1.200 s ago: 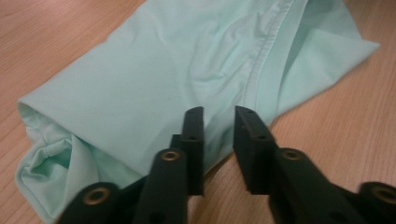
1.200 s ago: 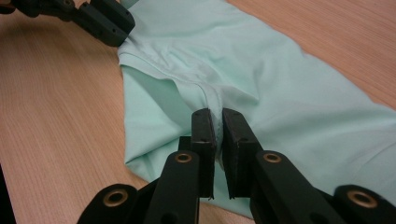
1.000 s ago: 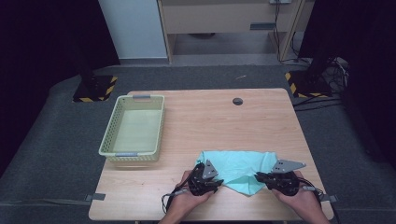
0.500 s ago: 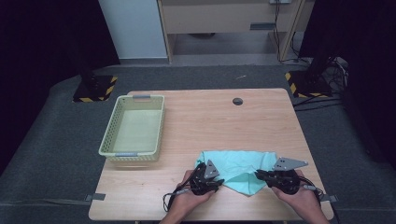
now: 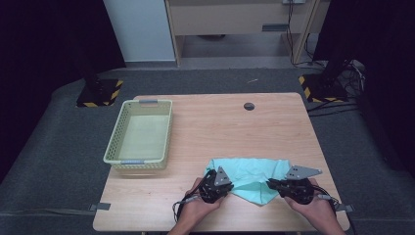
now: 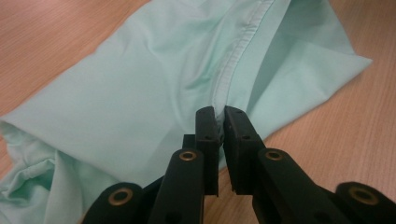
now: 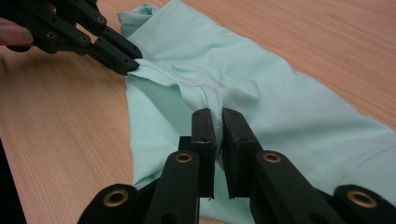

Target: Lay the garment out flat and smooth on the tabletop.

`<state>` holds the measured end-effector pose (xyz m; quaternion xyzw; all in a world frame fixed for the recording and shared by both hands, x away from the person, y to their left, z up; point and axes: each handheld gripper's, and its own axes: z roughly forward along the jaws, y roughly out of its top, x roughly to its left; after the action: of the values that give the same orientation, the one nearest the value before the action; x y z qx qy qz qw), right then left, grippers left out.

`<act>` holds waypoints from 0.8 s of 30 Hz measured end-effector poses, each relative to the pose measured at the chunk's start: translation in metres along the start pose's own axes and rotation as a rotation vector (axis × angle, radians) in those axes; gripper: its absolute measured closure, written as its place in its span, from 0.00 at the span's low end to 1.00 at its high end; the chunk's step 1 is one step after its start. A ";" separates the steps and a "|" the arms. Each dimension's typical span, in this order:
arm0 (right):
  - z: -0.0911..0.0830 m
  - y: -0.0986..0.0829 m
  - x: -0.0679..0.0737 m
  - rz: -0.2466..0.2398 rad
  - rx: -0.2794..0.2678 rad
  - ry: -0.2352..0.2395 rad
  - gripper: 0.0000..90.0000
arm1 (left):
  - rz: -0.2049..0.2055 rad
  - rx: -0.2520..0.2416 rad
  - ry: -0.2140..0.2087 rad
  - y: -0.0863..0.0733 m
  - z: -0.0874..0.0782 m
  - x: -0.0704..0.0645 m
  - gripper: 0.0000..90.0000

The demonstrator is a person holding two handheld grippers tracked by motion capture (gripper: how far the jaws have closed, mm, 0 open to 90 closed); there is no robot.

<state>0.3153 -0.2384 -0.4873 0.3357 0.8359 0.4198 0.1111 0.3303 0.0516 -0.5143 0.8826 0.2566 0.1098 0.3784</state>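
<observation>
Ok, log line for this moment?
left gripper: shut on cloth seam | right gripper: shut on cloth | cloth: on table | basket: empty

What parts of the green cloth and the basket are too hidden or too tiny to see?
- Mint-green cloth, high view: its near edge is covered by the left gripper and right gripper.
- Same cloth, left gripper view: cut off by the left and top edges.
- Pale yellow plastic basket, high view: its grid holes are too small to tell.
- Small dark round spot on the table: too tiny to tell what it is.
</observation>
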 end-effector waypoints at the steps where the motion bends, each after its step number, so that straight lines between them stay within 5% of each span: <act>1: 0.000 0.000 0.000 -0.001 -0.001 -0.002 0.94 | 0.003 -0.003 0.006 0.001 -0.001 0.001 0.95; 24: -0.003 0.025 -0.009 -0.016 -0.029 -0.026 0.94 | -0.047 -0.131 0.088 0.032 -0.024 0.021 0.96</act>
<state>0.3323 -0.2362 -0.4667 0.3329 0.8309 0.4265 0.1299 0.3503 0.0591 -0.4742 0.8439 0.2857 0.1564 0.4263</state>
